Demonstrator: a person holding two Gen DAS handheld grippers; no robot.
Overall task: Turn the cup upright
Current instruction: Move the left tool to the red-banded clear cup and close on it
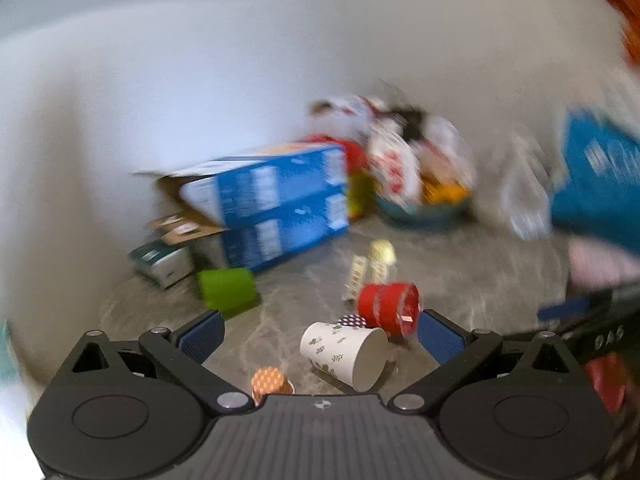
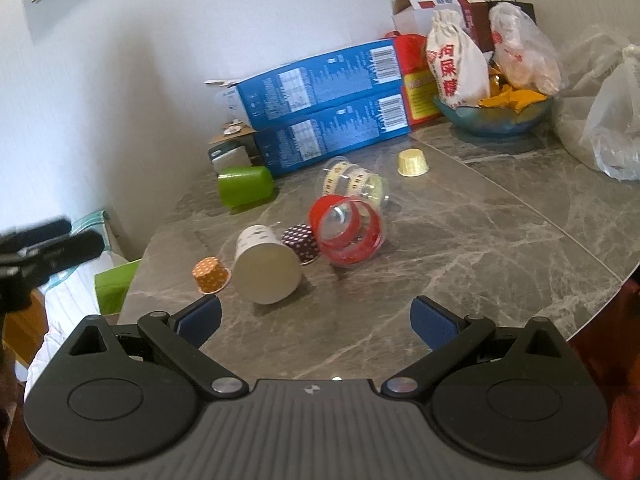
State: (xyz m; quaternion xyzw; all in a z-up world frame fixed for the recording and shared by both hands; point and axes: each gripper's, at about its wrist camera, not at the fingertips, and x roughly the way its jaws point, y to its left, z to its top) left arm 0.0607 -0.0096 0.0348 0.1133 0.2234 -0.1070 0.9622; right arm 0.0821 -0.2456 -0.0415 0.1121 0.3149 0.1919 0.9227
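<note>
A white paper cup with a flower print [image 2: 266, 264] lies on its side on the grey marble table [image 2: 460, 248], its open mouth toward me; it also shows in the left wrist view [image 1: 344, 354]. My right gripper [image 2: 316, 322] is open and empty, a little in front of the cup. My left gripper [image 1: 320, 338] is open and empty, its jaws standing either side of the cup without touching it. The left wrist view is blurred.
Around the cup: an orange dotted cupcake liner [image 2: 211, 275], a dark dotted liner [image 2: 301, 243], a clear cup with red bands on its side [image 2: 346, 234], a clear cup with yellow bands [image 2: 352, 182], a green cup on its side [image 2: 245, 189], a yellow liner [image 2: 413, 163]. Blue boxes [image 2: 320, 108], a bowl [image 2: 494, 118] and bags stand behind.
</note>
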